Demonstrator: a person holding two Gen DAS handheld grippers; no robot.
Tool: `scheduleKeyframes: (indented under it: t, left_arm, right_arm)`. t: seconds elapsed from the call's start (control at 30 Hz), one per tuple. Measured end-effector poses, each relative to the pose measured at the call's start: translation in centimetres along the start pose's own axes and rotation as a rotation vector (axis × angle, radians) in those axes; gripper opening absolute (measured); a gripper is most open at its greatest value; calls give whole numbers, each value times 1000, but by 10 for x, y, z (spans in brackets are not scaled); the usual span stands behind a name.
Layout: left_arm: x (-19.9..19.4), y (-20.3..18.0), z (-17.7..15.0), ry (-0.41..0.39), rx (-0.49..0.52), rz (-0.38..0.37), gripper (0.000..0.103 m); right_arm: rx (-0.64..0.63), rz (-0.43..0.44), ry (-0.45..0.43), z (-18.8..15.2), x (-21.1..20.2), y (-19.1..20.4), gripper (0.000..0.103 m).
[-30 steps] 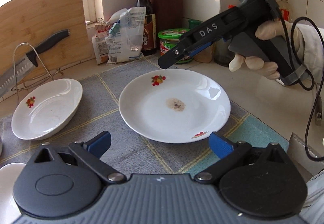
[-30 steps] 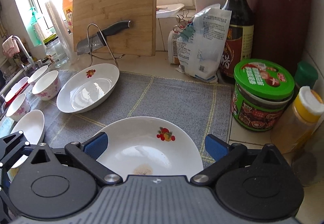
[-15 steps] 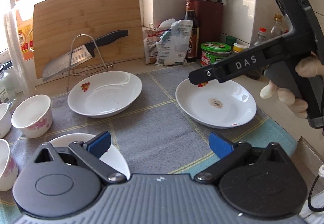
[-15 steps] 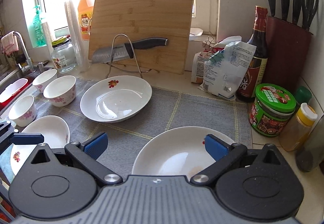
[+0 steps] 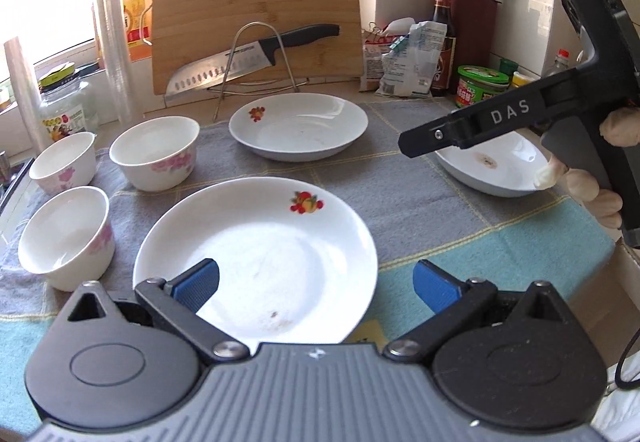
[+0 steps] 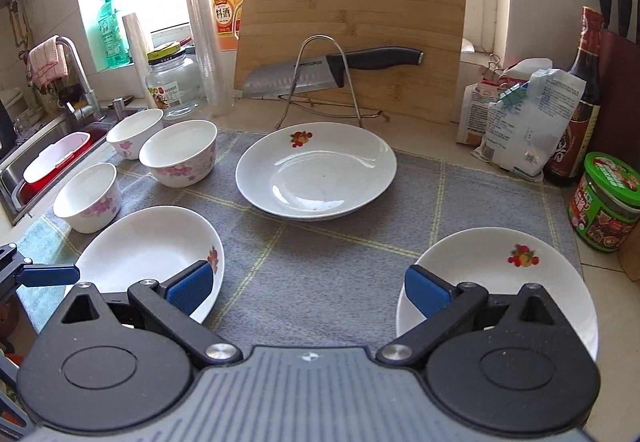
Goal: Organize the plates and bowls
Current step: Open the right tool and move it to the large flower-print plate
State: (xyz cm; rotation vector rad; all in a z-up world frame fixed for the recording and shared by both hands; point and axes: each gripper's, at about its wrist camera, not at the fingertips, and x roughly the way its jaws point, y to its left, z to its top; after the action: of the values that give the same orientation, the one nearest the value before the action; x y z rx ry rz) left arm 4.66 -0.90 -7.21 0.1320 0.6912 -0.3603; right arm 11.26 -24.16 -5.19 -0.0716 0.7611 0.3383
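Three white plates with fruit prints lie on a grey mat [image 6: 320, 242]. My left gripper [image 5: 316, 282] is open, hovering over the near-left plate [image 5: 256, 242] with its left pad above the plate's near rim. The back plate [image 5: 298, 126] sits in the middle. My right gripper [image 6: 308, 288] is open and empty above the mat, between the left plate [image 6: 152, 246] and the right plate [image 6: 492, 274]. In the left wrist view the right gripper [image 5: 416, 142] partly hides the stained right plate [image 5: 492, 170]. Three pink-flowered bowls [image 5: 154, 152] [image 5: 64, 162] [image 5: 64, 238] stand at the left.
A knife [image 6: 332, 70] rests on a wire rack before a leaning cutting board [image 6: 352, 22]. A sink [image 6: 52, 158] lies left of the mat. A green-lidded jar [image 6: 604, 202], bags, a sauce bottle and a knife block [image 5: 474, 26] crowd the right. A gloved hand [image 5: 588, 186] holds the right gripper.
Both grippers pulled back and rose. The left gripper swung left from the stained right plate to the near-left plate. Both stayed open and empty.
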Motion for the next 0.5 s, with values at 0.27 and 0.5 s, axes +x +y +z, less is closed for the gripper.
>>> scheduleKeyframes:
  t: [0.27,0.5]
  left_arm:
    - [-15,37,-30,46,-18,30,102]
    - [-5,55,-49,89,3,26,102]
  right_arm:
    - [-3,14,0,6,11,26,103]
    - [9,5,15,3,17,40,103]
